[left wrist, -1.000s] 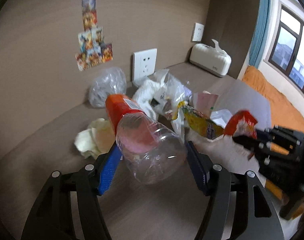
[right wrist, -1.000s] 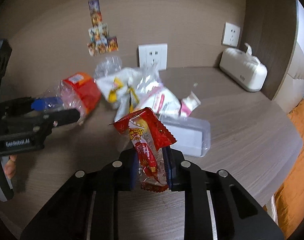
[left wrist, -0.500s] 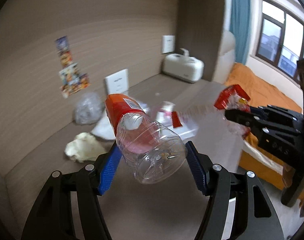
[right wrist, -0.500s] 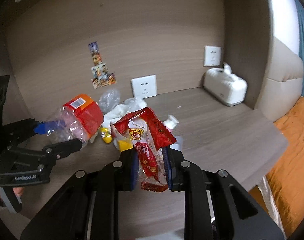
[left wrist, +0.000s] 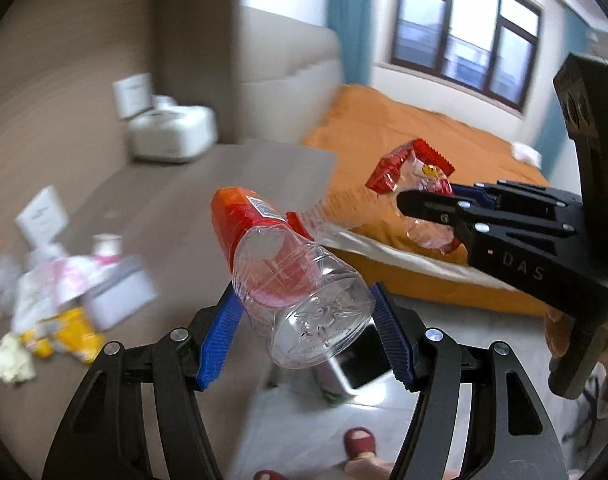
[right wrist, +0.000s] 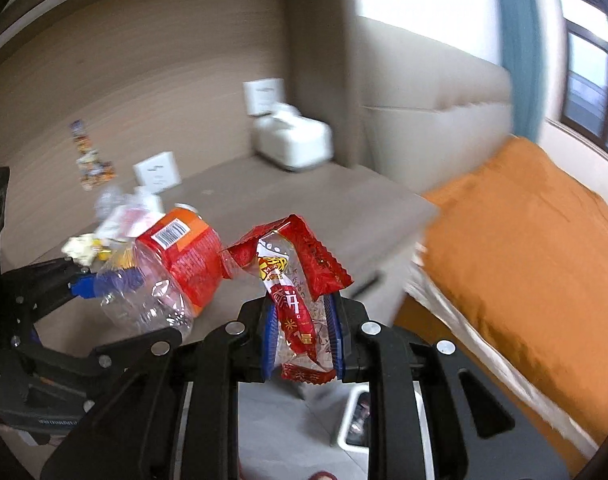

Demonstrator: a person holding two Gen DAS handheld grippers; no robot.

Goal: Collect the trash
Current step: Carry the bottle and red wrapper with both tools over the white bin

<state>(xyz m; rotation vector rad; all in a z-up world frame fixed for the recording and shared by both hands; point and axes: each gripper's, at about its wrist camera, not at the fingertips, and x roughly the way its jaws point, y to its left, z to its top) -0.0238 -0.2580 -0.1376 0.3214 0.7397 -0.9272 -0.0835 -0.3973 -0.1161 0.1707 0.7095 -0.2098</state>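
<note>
Left wrist view: the carrying step is judged under way, with the clear plastic bottle pinched by the left gripper and the red wrapper pinched by the right gripper, both to be brought over the bin below and released.

Bottle left of wrapper

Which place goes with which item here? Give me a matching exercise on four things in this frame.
Things:
1. plastic bottle
2. red snack wrapper
3. tissue box
4. trash bin

Places:
A. on the floor below the grippers
B. at the far end of the tabletop
C. between the left gripper's jaws
D. between the right gripper's jaws

Pairs: 1-C, 2-D, 3-B, 4-A
</note>
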